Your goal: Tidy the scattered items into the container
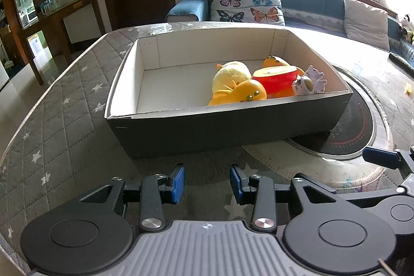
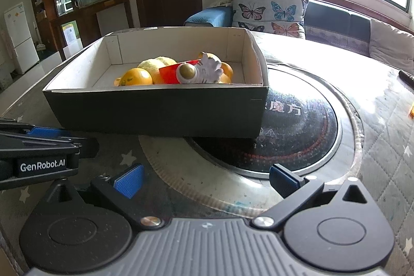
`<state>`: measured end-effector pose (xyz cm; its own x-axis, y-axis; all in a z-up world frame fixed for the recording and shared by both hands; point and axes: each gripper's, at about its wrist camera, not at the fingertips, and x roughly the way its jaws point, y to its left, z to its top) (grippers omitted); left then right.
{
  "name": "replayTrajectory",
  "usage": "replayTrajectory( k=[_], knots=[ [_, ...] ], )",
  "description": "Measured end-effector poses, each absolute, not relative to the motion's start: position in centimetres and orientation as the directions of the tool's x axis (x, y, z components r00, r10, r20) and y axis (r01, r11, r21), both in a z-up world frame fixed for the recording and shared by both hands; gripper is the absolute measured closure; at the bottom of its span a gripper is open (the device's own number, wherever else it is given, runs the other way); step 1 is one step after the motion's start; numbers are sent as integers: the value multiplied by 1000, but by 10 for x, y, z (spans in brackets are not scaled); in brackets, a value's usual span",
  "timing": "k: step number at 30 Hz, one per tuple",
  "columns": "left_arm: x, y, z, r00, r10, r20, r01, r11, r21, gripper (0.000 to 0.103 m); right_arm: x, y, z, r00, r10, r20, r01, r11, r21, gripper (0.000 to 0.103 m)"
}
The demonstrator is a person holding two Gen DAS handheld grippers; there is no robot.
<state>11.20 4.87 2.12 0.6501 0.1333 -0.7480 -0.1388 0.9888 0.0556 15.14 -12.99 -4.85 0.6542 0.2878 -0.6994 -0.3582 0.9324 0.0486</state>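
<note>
The tabletop [image 1: 59,105] is covered in grey quilted cloth stitched in diamonds and dotted with white stars. Set into it is a round black glass hob [image 2: 305,131] with a metal rim, a ring of red marks and partly hidden white characters. The box [image 1: 233,120], rectangular cardboard, dark outside and white inside, sits partly over the hob. Inside, toward its right end, lie a fuzzy yellow plush [image 1: 230,74], a glossy orange duck [image 1: 245,93], a red-and-orange piece [image 1: 276,80] and a pale ridged toy [image 1: 310,83]. The left gripper [image 1: 207,183], with blue ribbed pads, stands slightly parted and empty; its side reads "GenRobot.AI". The right gripper [image 2: 205,180] is spread wide, empty.
</note>
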Motion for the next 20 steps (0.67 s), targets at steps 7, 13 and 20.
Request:
replayTrajectory(
  k=[7, 13, 20],
  knots=[
    [118, 49, 22, 651, 136, -747, -134, 989, 64, 63, 157, -127, -49, 650, 286, -704, -361, 932, 45, 0],
    [124, 49, 23, 653, 143, -743, -131, 988, 76, 63, 161, -126, -49, 648, 287, -705, -361, 931, 47, 0],
    [127, 48, 23, 664, 152, -732, -130, 988, 88, 63, 164, -127, -51, 644, 285, -710, -361, 932, 47, 0]
  ],
)
